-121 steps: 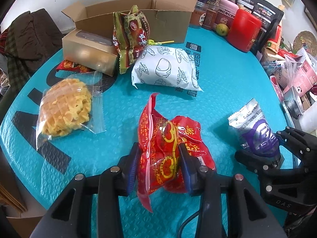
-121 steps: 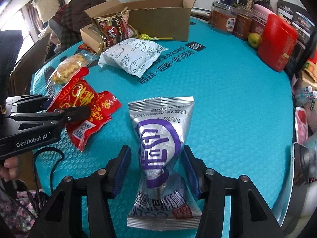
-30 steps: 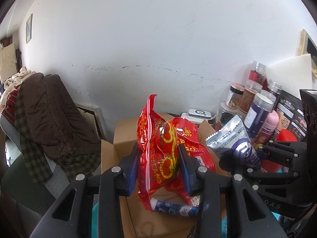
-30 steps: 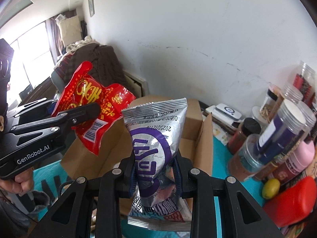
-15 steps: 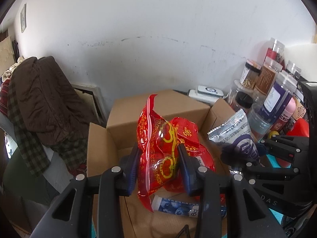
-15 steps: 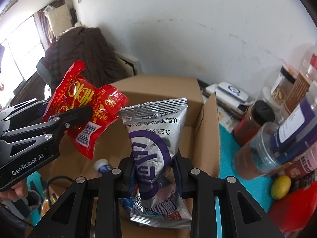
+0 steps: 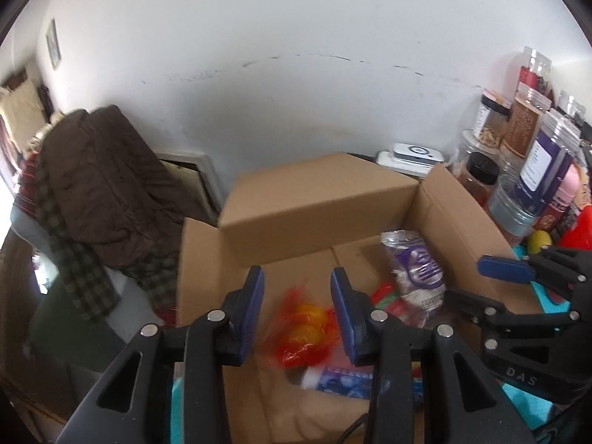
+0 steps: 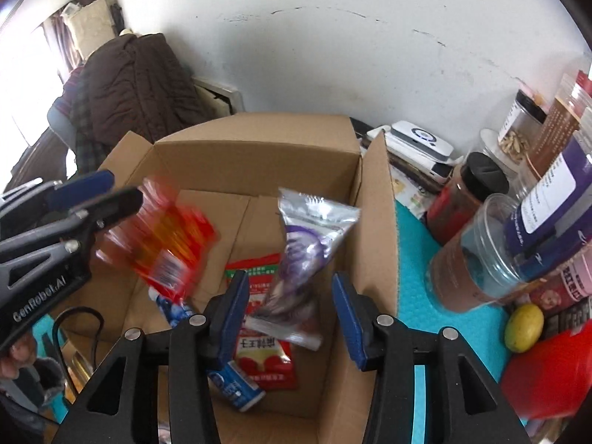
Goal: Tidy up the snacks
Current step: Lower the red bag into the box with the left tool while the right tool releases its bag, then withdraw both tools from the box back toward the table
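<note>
Both grippers hang over the open cardboard box (image 8: 259,155) with their jaws parted and nothing pressed between the pads. The right gripper (image 8: 288,314) has just been opening, and the silver and purple snack bag (image 8: 307,244) is loose between its jaws, already down inside the box. The left gripper (image 7: 298,312) stands a little apart too; the red snack bag (image 7: 303,333) is blurred below its fingers, so I judge it is falling into the box.

Inside the box, a red flat packet (image 8: 266,318) and a blue tube (image 8: 233,381) lie on the bottom, under the two bags.

Such bags look light, soft and puffed, with slippery foil. They crush easily, so I would take them at the sealed edge or gently across the middle.

Right of the box stand jars (image 8: 477,255) and a yellow fruit (image 8: 523,327).
</note>
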{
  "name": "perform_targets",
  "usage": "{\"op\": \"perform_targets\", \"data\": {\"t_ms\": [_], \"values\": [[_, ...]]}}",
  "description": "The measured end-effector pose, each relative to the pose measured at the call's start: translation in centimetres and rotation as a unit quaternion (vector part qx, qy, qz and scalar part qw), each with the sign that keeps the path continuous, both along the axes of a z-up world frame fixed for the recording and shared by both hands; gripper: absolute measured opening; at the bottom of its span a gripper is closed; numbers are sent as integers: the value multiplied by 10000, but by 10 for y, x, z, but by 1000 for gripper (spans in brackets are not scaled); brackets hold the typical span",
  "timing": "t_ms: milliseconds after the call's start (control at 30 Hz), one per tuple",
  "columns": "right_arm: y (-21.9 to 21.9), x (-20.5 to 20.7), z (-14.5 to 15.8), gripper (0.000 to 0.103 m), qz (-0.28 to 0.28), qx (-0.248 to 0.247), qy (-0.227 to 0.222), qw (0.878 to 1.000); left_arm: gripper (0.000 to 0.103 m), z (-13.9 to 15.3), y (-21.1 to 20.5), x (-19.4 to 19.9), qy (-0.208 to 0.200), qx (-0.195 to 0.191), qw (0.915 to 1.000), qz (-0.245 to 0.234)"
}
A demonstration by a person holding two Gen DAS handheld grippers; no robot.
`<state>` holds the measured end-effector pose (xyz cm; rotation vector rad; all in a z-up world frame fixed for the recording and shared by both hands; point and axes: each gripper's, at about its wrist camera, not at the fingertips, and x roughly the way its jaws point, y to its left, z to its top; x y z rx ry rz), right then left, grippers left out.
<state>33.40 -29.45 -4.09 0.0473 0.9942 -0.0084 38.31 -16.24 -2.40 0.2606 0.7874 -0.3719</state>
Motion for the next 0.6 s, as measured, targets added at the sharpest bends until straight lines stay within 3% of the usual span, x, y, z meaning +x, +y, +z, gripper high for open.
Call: {"op": "perform_targets", "data": {"t_ms": [600], "values": [[11, -40, 65, 47, -37, -183, -667, 9976, 37, 60, 18, -46, -434, -299, 9986, -35]]}}
